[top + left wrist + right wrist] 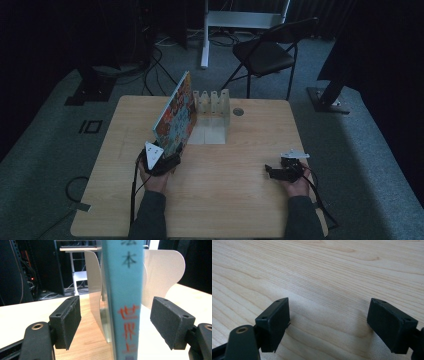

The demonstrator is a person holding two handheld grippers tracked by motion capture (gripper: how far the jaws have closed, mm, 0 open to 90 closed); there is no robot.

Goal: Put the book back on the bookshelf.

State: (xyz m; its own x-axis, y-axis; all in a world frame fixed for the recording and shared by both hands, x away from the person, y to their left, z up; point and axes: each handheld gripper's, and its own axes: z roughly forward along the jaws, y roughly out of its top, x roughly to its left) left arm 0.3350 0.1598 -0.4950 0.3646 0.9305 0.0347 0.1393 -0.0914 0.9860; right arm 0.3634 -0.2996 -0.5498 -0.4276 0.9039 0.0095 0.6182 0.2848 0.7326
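A picture book (pixel 175 115) with a colourful cover stands on its edge on the wooden table (pixel 225 200), leaning left, its far end at the white slotted rack (pixel 212 107). My left gripper (pixel 170 159) is at the book's near end. In the left gripper view the teal spine (pixel 123 290) with red characters stands between the two pads (pixel 68 320), with a gap on each side, so the gripper (pixel 115 325) is open. The rack's white dividers (pixel 162 272) rise just behind the book. My right gripper (pixel 270 171) rests open at the table's right, with bare wood between its fingers (pixel 328 322).
A round hole (pixel 238 112) sits in the tabletop right of the rack. Beyond the table stand a black folding chair (pixel 265 50) and a white stand post (pixel 205 35). Cables lie on the grey floor at left (pixel 75 187).
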